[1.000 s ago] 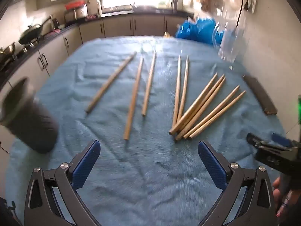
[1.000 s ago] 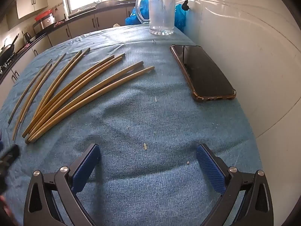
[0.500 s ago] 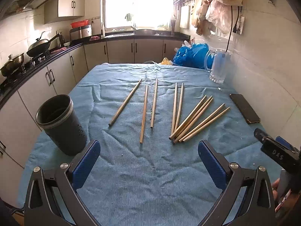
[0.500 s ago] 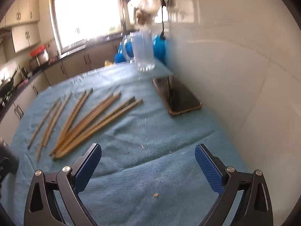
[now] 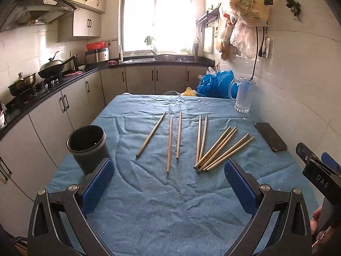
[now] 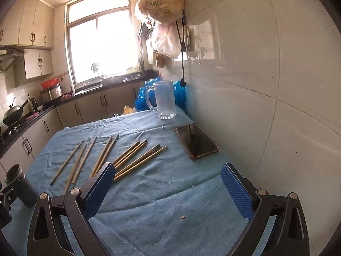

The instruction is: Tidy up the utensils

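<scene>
Chopsticks (image 5: pixel 215 149) lie loose on the blue cloth (image 5: pixel 170 202) ahead of both wide-open, empty grippers, long axes pointing mostly away, so I'd guess the left gripper (image 5: pixel 168 183) is nearer them and the dark cup (image 5: pixel 87 147) on its left.

This is a home kitchen. A dark counter (image 5: pixel 70 79) runs along the left wall and under the window (image 5: pixel 156 21), with pale cupboards (image 5: pixel 64 104) below and above. A wok (image 5: pixel 52 67) and a pot (image 5: pixel 21 84) sit on the gas stove beneath an extractor hood (image 5: pixel 36 12). The sink (image 5: pixel 147 59) lies under the window. Plastic bags (image 5: pixel 247 8) hang on the tiled right wall. A table under a blue cloth (image 5: pixel 170 202) fills the middle, a glass mug (image 5: pixel 244 95) at its far right corner.
</scene>
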